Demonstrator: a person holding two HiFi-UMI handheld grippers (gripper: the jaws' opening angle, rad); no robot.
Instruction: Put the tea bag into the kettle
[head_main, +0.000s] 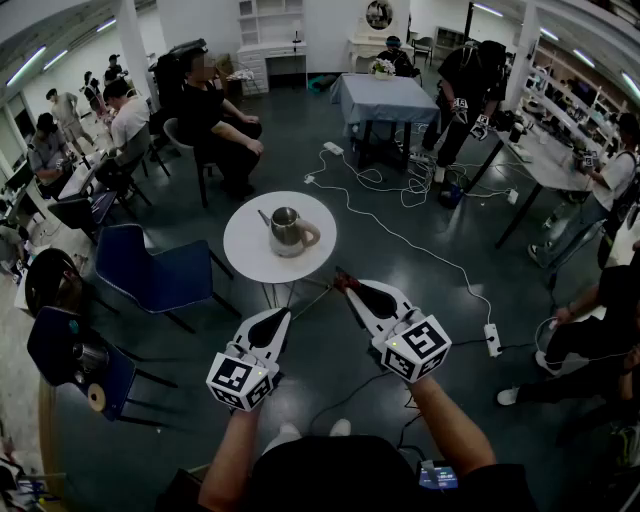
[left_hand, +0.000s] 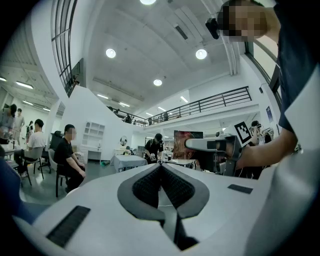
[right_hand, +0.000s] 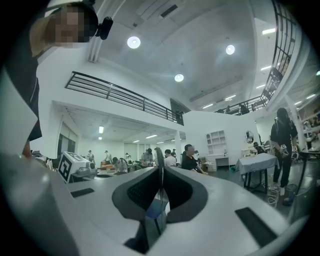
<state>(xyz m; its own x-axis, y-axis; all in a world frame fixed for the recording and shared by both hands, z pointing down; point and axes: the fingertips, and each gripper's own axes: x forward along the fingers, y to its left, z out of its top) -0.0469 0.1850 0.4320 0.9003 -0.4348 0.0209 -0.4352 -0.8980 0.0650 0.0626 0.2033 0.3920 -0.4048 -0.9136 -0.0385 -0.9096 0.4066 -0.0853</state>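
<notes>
Fingers (right_hand: 140, 192) on right gripper (head_main: 345, 284) pinch a thin piece, likely the tea bag (right_hand: 159, 210), ready to carry to the mid-frame kettle (head_main: 288, 230) on the bench (head_main: 245, 255); left gripper (head_main: 286, 314) pressed together, seemingly empty.

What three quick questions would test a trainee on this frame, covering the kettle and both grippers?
1. True or false: the kettle stands on the round white table.
2. Which gripper pinches a thin flat thing, apparently the tea bag? A) left gripper B) right gripper
3. Fill in: the left gripper's jaws are ____, with nothing between them.
Key: 1 true; 2 B; 3 shut.
</notes>
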